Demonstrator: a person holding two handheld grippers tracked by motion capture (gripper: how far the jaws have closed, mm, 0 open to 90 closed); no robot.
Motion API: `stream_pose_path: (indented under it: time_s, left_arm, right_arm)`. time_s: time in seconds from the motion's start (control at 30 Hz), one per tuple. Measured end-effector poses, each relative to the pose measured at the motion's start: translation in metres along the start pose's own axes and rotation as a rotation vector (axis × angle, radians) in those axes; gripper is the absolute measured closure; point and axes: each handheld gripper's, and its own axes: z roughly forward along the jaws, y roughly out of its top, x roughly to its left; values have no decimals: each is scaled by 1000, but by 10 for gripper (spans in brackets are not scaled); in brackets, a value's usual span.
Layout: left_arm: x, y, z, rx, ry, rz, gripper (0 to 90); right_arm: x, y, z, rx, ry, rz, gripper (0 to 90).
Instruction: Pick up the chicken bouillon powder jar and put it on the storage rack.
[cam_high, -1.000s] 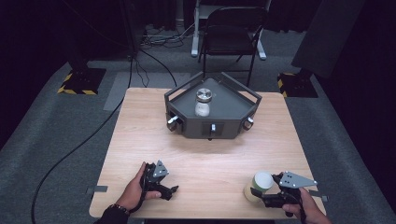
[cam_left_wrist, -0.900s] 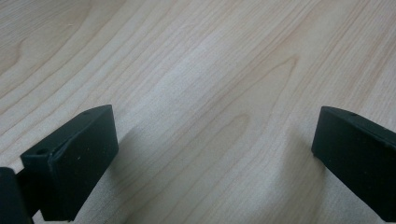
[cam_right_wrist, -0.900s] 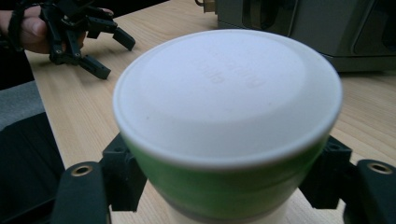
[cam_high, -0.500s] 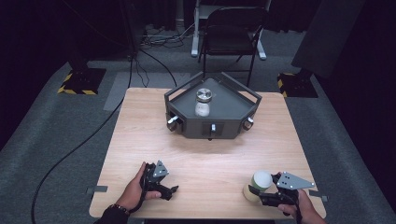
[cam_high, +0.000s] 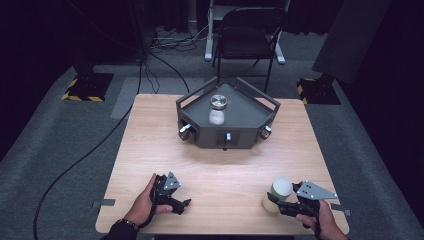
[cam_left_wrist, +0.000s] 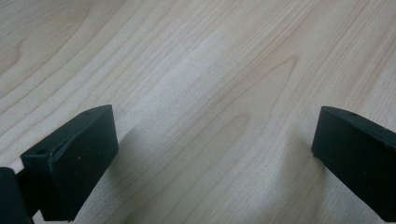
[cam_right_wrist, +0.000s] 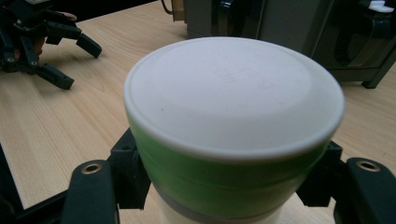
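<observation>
- clearly the right gripper (cam_high: 280, 205), lower right of the high view, clamps the white-lidded green cylindrical container (cam_right_wrist: 233, 135) around its body, keeping it steady for lifting.
- left gripper (cam_high: 176, 202) rests gaping and empty on the pale wooden table (cam_high: 220, 165), lower left, out of the way.

Right hand-held gripper (cam_high: 280, 204) at white-lidded container (cam_high: 278, 194), wooden table (cam_high: 220, 165)

Container (cam_right_wrist: 233, 140): white lid, green band below, grey stripe under that, cream base. Both grippers, left (cam_high: 172, 197) & right (cam_high: 285, 205): black, w/ grey plates on top. Table (cam_high: 150, 130): light wood, fine grain lines. Tray (cam_high: 250, 112) at far edge: dark grey. Jar (cam_high: 217, 110) in it: silver lid, white contents. Floor: grey carpet; yellow/black hazard stripes on stand bases.
</observation>
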Motion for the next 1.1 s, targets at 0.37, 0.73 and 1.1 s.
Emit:
stream_pose_path:
  time_s: [0.37,0.73,1.1]
  left_arm:
    - [0,0,0,0,0,0,0]
    - [0,0,0,0,0,0,0]
    - [0,0,0,0,0,0,0]
  right_arm:
    - [2,14,3,-14,-58,8,337]
    - [7,33,11,-17,-112,13,337]
    - [12,58,17,-47,-183,20,337]
